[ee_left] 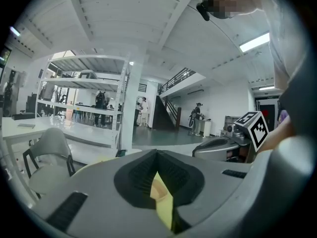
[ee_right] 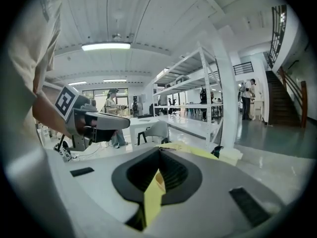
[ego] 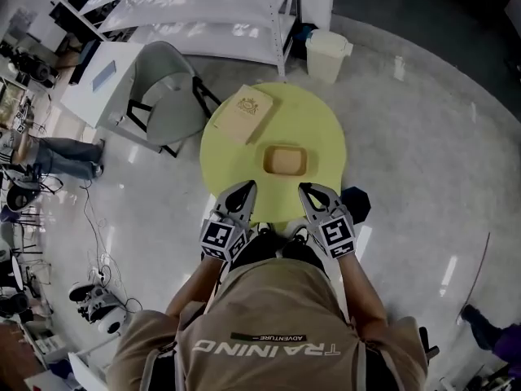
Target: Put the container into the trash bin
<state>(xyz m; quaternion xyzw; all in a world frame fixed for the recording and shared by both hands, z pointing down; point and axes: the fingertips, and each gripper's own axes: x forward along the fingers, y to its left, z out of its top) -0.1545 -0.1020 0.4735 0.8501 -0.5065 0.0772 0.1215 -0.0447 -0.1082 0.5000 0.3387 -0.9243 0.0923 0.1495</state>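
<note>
- A round yellow-green table (ego: 319,120) stands on a glossy pale grey floor (ego: 423,161) in a large, bright hall. White shelving (ego: 244,10) lies beyond it and a white desk (ego: 102,84) to the left.
- The container (ego: 285,160) is a shallow tan tray with rounded corners. It sits flat near the table's near-middle, just past the two grippers' tips and apart from both.
- A flat tan item (ego: 242,114) with a printed emblem lies toward the table's far left. It may be a paper bag or a folder; the head view doesn't settle it.
- The trash bin (ego: 328,54) is white and lidded. It stands on the floor just beyond the table's far edge, beside a leg of the shelving.
- The left gripper (ego: 243,188) and right gripper (ego: 304,189) hover side by side over the table's near rim. Each has its ribbed dark pads drawn together with nothing between them.
- A grey moulded chair (ego: 167,96) crowds the table's left side, and cables (ego: 96,235) trail on the floor further left.
- The floor to the right of the table, and between the table and the bin, is open.
</note>
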